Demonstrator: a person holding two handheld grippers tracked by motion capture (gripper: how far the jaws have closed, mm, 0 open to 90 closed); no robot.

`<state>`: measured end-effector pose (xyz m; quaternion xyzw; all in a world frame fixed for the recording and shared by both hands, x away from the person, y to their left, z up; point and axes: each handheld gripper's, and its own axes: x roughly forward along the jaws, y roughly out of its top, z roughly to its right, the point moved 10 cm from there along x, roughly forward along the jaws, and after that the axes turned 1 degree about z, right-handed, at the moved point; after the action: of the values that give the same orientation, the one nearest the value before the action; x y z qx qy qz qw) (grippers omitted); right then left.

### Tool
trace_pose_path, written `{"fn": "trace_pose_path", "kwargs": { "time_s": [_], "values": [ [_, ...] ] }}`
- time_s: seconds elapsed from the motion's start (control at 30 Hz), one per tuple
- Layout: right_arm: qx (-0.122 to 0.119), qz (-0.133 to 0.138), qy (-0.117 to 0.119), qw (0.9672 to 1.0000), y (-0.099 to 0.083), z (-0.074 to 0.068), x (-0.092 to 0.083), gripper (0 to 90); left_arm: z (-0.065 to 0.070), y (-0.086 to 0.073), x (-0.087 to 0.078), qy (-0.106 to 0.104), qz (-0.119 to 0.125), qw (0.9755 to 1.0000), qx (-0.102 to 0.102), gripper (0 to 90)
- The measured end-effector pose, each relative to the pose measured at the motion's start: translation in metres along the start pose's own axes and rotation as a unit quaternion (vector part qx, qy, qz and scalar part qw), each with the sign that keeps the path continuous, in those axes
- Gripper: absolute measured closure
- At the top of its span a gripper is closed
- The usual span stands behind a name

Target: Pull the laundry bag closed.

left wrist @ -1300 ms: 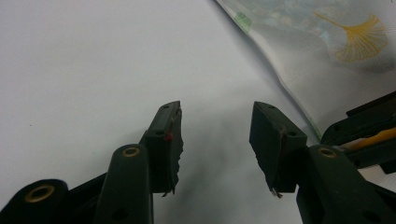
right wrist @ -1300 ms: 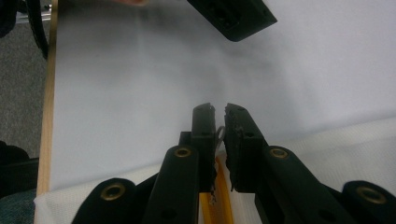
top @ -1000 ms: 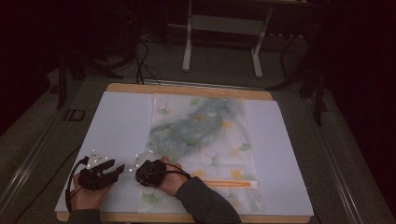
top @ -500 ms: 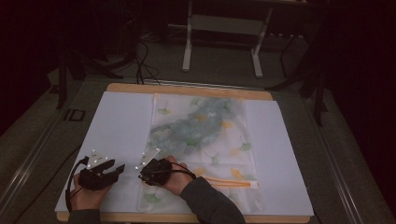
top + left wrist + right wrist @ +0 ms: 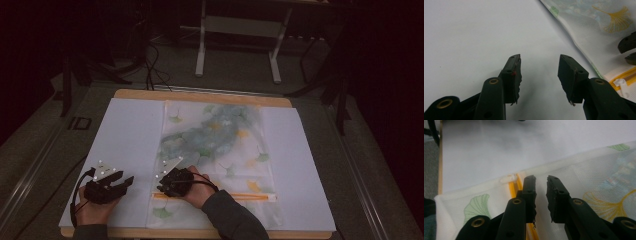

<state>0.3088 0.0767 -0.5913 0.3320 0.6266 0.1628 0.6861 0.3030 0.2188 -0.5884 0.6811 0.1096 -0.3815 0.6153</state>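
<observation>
Two grippers work at the near edge of a worktop (image 5: 150,94) covered by a white sheet (image 5: 127,135). On the sheet lies a flat mesh bag (image 5: 220,150) printed with green and yellow leaves, a bluish cloth (image 5: 220,127) showing through its far half. A yellow zipper (image 5: 245,196) runs across the bag near its front edge.

The right gripper (image 5: 169,176) rests over the bag's left end, just at the end of the zipper. In the right gripper view its fingers (image 5: 529,188) stand a narrow gap apart, having just been opening; nothing is pinched between them, and the mesh lies beneath. The white zipper pull (image 5: 507,179) lies just left of the left finger, at the end of the yellow tape.

The left gripper (image 5: 120,182) sits on the bare sheet, to the left of the bag and apart from it. In the left gripper view its fingers (image 5: 512,72) are spread wide over plain white sheet, holding nothing; the bag's edge and the zipper pull (image 5: 620,83) lie off to the right.
</observation>
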Motion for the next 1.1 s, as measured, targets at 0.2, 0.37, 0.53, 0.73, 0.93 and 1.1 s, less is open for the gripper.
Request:
{"fn": "trace_pose_path", "kwargs": {
  "time_s": [0.2, 0.37, 0.53, 0.73, 0.93, 1.1],
  "values": [
    [0.002, 0.011, 0.013, 0.9999, 0.008, -0.010, 0.000, 68.7, -0.001, -0.001, 0.000, 0.001, -0.002, 1.0000, 0.000, 53.2],
    [0.006, 0.014, 0.020, 0.9997, 0.015, -0.018, 0.009, 65.7, -0.001, -0.001, 0.000, 0.000, -0.001, 1.0000, 0.001, 53.2],
    [0.013, 0.008, 0.025, 0.9996, 0.019, -0.023, 0.019, 63.8, -0.001, -0.001, 0.000, 0.000, -0.002, 1.0000, 0.001, 53.2],
    [0.011, -0.011, 0.022, 0.9996, 0.015, -0.023, 0.025, 67.1, -0.002, -0.001, 0.000, 0.000, -0.002, 1.0000, 0.000, 53.2],
    [0.009, -0.018, 0.031, 0.9993, 0.008, -0.022, 0.020, 69.1, -0.001, -0.001, -0.001, 0.001, -0.002, 1.0000, 0.002, 53.2],
    [0.004, -0.028, 0.037, 0.9989, 0.001, -0.021, 0.017, 70.7, -0.001, -0.001, 0.000, 0.001, -0.003, 1.0000, 0.002, 53.2]
  ]
}}
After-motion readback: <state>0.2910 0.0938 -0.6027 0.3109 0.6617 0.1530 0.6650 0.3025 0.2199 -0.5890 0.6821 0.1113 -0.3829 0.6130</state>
